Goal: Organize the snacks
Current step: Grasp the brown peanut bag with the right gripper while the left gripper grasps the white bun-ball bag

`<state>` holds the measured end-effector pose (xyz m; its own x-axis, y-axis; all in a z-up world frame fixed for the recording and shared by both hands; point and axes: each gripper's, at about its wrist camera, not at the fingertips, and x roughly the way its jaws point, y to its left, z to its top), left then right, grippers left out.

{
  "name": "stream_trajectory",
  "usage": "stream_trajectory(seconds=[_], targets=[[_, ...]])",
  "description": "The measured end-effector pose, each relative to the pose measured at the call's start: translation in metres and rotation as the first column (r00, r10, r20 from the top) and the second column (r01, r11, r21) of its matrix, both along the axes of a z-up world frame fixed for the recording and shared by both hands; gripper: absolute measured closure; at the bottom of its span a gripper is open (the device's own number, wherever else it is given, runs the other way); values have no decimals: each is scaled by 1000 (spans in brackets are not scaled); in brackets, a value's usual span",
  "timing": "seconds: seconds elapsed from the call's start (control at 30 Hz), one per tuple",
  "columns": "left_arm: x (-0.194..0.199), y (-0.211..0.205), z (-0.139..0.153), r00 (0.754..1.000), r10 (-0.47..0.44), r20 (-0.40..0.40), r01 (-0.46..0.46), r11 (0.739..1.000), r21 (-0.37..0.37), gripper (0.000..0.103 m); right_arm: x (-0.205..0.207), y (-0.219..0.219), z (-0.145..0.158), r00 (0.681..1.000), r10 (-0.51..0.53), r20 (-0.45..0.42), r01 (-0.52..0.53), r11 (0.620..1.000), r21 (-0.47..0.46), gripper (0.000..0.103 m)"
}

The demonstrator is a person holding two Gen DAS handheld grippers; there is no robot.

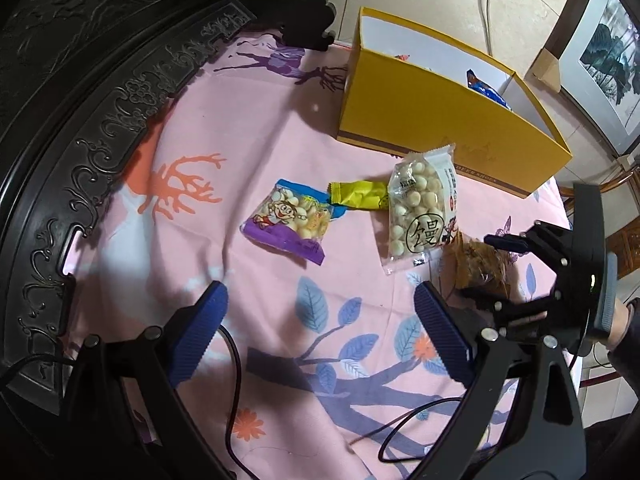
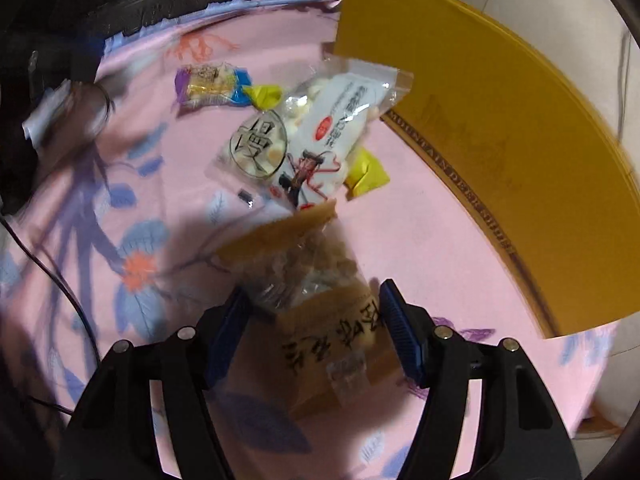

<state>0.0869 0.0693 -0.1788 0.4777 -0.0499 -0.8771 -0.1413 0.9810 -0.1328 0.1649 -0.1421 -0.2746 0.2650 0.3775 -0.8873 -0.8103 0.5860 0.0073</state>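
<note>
The right gripper (image 2: pixel 314 326) straddles the brown snack bag (image 2: pixel 308 280) near the yellow box (image 2: pixel 500 152), pads seemingly not yet pressing, so centre it before squeezing, while the left gripper (image 1: pixel 320 332) hangs released over the pink floral cloth (image 1: pixel 248 128) beside dark carved furniture (image 1: pixel 80 100).
</note>
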Motion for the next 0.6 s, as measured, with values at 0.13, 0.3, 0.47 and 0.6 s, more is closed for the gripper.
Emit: stream_trajectory(seconds=[0.13, 0.3, 0.47, 0.6], targets=[[5, -1, -1, 1000, -7, 5, 7, 1000, -30, 7, 0, -9, 3, 995, -92, -23, 93, 995, 22, 61], [28, -22, 1, 997, -63, 33, 66, 993, -99, 7, -23, -25, 4, 975, -215, -56, 218, 975, 47, 62], [58, -53, -5, 991, -131, 21, 132, 985, -107, 7, -44, -42, 5, 944, -318, -88, 325, 944, 66, 62], [82, -71, -23, 993, -113, -39, 107, 986, -130, 7, -54, -49, 5, 926, -363, -103, 372, 923, 95, 61]])
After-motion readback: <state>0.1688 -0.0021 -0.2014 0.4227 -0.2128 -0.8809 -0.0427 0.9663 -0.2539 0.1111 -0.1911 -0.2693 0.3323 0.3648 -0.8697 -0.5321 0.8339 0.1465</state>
